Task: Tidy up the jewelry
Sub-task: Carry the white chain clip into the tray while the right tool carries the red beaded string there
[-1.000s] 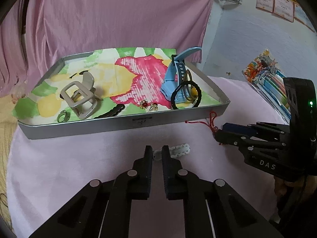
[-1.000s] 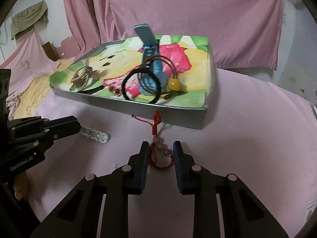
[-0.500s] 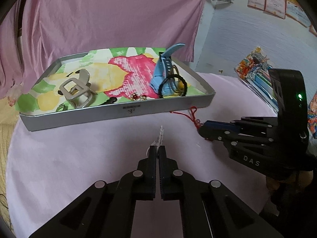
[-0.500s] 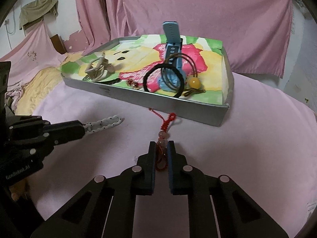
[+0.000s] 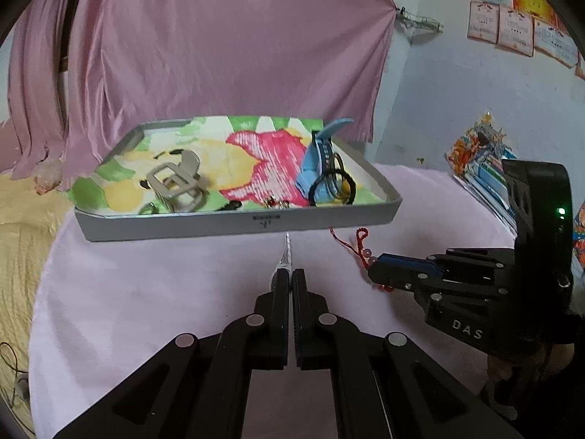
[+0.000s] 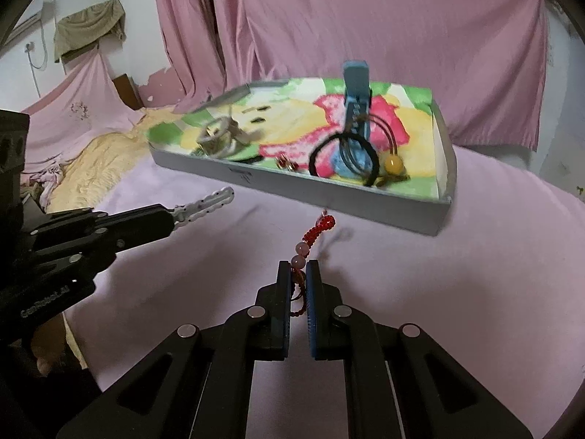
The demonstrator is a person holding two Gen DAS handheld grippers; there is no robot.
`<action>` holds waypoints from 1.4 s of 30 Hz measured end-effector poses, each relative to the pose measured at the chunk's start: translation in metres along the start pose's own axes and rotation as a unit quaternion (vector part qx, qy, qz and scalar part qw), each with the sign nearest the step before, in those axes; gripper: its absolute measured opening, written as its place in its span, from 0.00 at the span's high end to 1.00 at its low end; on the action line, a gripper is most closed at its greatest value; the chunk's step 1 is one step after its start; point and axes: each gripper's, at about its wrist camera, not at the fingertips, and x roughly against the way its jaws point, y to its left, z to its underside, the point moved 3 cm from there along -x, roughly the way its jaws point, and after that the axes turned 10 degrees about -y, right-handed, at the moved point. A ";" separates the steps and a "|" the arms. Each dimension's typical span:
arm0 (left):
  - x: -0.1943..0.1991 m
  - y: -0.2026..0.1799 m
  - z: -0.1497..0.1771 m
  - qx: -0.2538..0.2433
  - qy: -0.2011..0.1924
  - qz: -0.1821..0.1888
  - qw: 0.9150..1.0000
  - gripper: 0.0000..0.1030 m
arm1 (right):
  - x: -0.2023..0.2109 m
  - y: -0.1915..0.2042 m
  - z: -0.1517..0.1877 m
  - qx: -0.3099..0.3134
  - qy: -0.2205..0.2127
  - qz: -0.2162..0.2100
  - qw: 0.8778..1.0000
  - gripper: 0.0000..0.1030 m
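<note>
your left gripper [image 5: 291, 274] is pinched fully shut on one end of the white hair clip [image 6: 204, 205], which sticks out ahead of the fingers, lifted off the pink cloth [image 5: 146, 292]. your right gripper [image 6: 299, 267] is closed almost as far on the red beaded charm [image 6: 310, 237]; its looped cord is caught between the fingers while the pink beads and red knot stand up past the tips.

both pieces sit in front of the grey tray [image 5: 237, 221], near its front wall but not yet over it. inside the tray you already have the blue watch [image 5: 318, 161], the beige claw clip [image 5: 179, 183], black hair ties [image 5: 331, 188], an amber bead [image 6: 393, 164], a small ring [image 5: 146, 209] and some little earrings [image 5: 276, 203].

by the look of it you are close to done: these two held items seem the last ones outside, and what is left is to carry them over the rim and let go.
</note>
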 end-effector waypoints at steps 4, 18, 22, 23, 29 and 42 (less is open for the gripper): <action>0.006 0.003 -0.009 0.004 -0.022 -0.005 1.000 0.98 | 0.011 0.005 -0.011 0.002 -0.027 -0.004 1.000 0.93; -0.015 0.035 -0.051 0.050 -0.077 -0.036 0.995 0.98 | 0.012 0.008 -0.067 0.020 -0.109 -0.004 0.994 0.93; -0.027 0.045 -0.055 0.055 -0.072 -0.044 0.995 0.98 | -0.003 0.007 -0.079 0.022 -0.112 -0.007 0.993 0.93; -0.031 0.048 -0.055 0.056 -0.069 -0.046 0.995 0.98 | -0.007 0.006 -0.080 0.021 -0.109 -0.007 0.994 0.93; -0.048 0.060 -0.051 0.070 -0.047 -0.051 0.995 0.98 | -0.039 0.005 -0.078 0.005 -0.075 -0.017 0.997 0.93; -0.068 0.066 -0.038 0.086 -0.003 -0.043 0.995 0.98 | -0.076 0.003 -0.062 -0.011 -0.019 -0.021 1.000 0.93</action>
